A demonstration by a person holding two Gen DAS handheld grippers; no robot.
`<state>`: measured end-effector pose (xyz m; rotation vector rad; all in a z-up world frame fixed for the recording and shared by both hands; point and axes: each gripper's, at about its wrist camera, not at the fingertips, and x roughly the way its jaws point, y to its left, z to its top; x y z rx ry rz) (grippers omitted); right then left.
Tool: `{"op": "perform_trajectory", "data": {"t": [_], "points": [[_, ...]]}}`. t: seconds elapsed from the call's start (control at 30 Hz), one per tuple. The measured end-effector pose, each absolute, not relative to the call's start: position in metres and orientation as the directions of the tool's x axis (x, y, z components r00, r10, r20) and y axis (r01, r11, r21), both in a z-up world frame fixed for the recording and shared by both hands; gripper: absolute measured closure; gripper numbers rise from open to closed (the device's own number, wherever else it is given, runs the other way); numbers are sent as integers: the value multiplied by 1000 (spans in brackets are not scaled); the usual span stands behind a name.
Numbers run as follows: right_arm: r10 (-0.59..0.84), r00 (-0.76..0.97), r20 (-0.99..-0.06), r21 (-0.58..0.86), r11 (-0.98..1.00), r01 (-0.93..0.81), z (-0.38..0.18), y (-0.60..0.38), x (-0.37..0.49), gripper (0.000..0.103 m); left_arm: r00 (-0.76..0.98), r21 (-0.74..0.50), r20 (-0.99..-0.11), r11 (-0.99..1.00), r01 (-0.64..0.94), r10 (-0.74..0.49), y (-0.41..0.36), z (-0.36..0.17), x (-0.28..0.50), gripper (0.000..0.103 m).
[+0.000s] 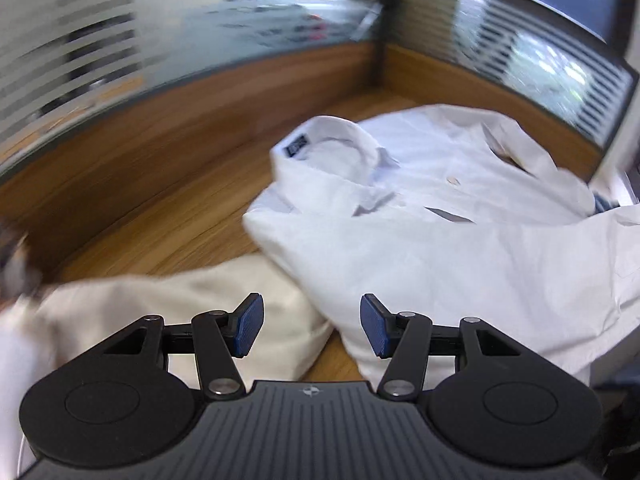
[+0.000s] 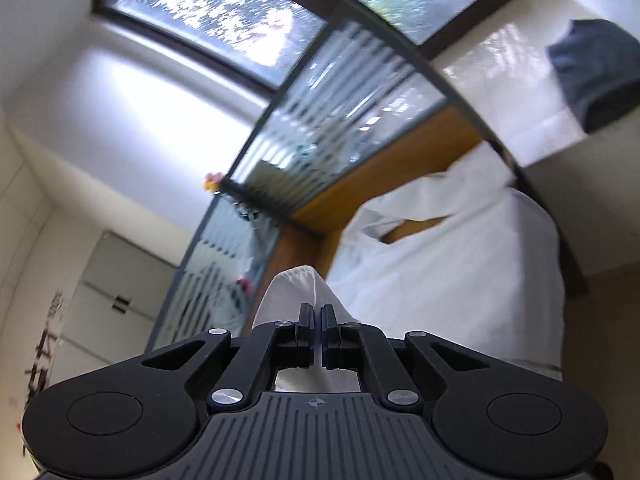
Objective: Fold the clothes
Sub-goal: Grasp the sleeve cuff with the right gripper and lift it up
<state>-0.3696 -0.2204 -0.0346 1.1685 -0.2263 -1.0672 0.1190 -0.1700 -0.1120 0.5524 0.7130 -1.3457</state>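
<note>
**Right gripper lifts a pinch of shirt while the left waits open**

A white shirt (image 1: pixel 420 208) lies rumpled across the wooden tabletop (image 1: pixel 168 208), its collar toward the back corner where the two glass screens meet. The body spreads toward the right edge, and some of it appears to spill over the near edge. A cream cloth (image 1: pixel 168 304) lies beside it at the near left, its edge tucked under the shirt.

The right gripper (image 2: pixel 316 336) has its jaws closed on a fold of white fabric, probably a sleeve or hem of the shirt, raised so the cloth drapes away toward the tabletop. Holding it high likely lets the fabric hang free for laying over.

The left gripper (image 1: pixel 312 326) hovers above the near edge with its jaws wide apart and nothing between them, placed where shirt and cream cloth meet, seemingly ready to take a second hold.

Bare wood is open on the left and along the back; the screens close off both far sides.
</note>
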Motion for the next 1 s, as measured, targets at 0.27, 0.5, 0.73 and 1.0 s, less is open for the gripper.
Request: {"op": "perform_trajectory", "data": {"t": [0.27, 0.5, 0.73, 1.0], "points": [[-789, 492, -367, 824, -31, 565, -31, -200, -359, 98, 55, -104, -680, 171, 980, -731, -210, -95, 133, 44], [-782, 497, -376, 811, -18, 585, -25, -192, -344, 98, -158, -256, -790, 85, 963, -593, -272, -82, 151, 55], [-769, 515, -380, 799, 8, 601, -16, -190, -329, 98, -229, -262, -937, 98, 960, -263, -325, -143, 170, 65], [-794, 499, -347, 805, 21, 593, -11, -177, -320, 98, -177, -196, -973, 125, 973, -149, -341, -182, 213, 81]]}}
